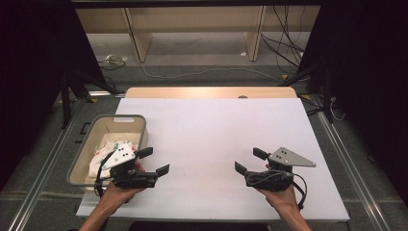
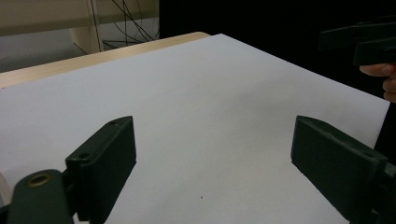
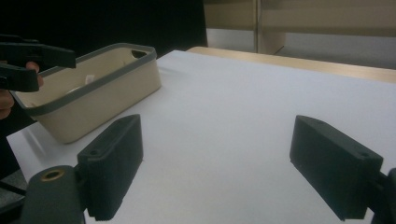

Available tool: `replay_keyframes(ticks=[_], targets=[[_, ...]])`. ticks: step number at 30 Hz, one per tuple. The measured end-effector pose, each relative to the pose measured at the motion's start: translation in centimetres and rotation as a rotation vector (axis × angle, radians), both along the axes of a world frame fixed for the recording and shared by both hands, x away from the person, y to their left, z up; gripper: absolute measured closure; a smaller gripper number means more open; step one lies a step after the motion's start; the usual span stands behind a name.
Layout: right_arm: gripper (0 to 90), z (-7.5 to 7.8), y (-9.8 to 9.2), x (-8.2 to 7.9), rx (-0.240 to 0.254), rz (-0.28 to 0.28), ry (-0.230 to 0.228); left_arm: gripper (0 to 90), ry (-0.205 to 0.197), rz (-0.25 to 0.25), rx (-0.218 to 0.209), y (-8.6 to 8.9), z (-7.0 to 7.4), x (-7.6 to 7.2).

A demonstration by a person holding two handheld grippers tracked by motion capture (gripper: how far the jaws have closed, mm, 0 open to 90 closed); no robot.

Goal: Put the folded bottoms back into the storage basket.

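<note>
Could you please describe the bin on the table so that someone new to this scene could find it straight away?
A white sheet covers the table; at its left edge stands the bin. It is a beige rectangular tub with a grey rim, holding crumpled white cloth, beside the open left gripper. It is the lone container there.
</note>
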State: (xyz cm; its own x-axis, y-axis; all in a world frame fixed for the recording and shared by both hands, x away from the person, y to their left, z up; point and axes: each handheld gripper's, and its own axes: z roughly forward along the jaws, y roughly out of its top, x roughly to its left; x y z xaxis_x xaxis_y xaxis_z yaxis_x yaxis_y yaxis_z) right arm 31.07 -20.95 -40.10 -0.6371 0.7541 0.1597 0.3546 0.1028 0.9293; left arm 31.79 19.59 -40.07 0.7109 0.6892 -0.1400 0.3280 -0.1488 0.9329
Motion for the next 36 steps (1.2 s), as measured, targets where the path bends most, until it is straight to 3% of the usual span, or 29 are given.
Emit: replay_keyframes(ticks=[7,12,26,36], targets=[[17.1,-0.4,-0.8,-0.8,-0.001,-0.015,-0.003,12.4,-0.02,-0.003,-0.009,0.0,0.0,-0.3],[16.3,-0.4,-1.3,-1.3,0.006,-0.032,-0.018,11.3,-0.023,-0.006,0.014,0.0,-0.2,-0.4],[15.7,-0.5,-1.8,-2.1,0.001,-0.041,-0.014,3.1,0.012,-0.018,0.032,-0.2,-0.4,-0.6],[15.7,-0.6,-1.9,-2.3,0.001,-0.044,-0.006,2.5,-0.004,-0.029,0.015,-0.4,-0.6,-1.0]])
